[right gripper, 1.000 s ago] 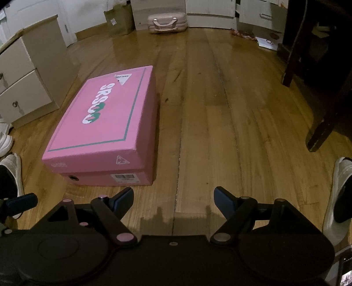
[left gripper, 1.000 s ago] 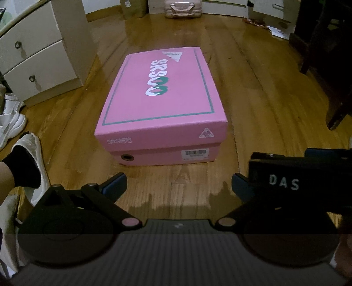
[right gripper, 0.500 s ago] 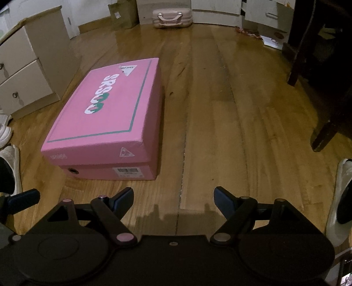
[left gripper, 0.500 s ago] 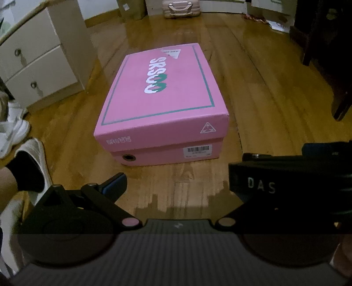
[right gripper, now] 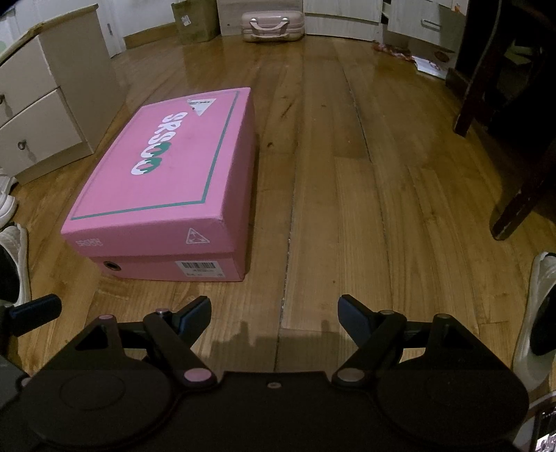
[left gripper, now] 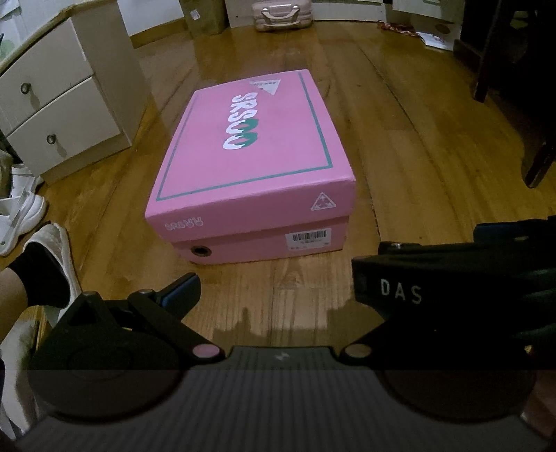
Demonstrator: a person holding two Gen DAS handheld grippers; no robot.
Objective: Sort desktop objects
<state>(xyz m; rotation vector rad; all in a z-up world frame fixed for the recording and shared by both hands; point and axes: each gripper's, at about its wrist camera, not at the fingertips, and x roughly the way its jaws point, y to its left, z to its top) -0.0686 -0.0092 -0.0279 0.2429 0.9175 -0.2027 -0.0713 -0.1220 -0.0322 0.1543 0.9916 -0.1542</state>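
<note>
Cardboard shoe box (left gripper: 250,167) sits shut on the floor (right gripper: 365,208), at eleven o'clock from right gripper (right gripper: 274,313). Both grippers' fingers look wide open, empty. Probably light, stiff; hold its long sides.

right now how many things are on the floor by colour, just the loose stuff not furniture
pink: 2, shoebox and small suitcase
white: 2, slippers on the person's feet
brown: 1, paper bag
total: 5

Home bedroom, wooden floor (right gripper: 365,194), white drawer unit (left gripper: 59,101), pink suitcase (right gripper: 272,21) by the wall, sneakers (left gripper: 17,212), dark chair legs (right gripper: 514,208)
</note>
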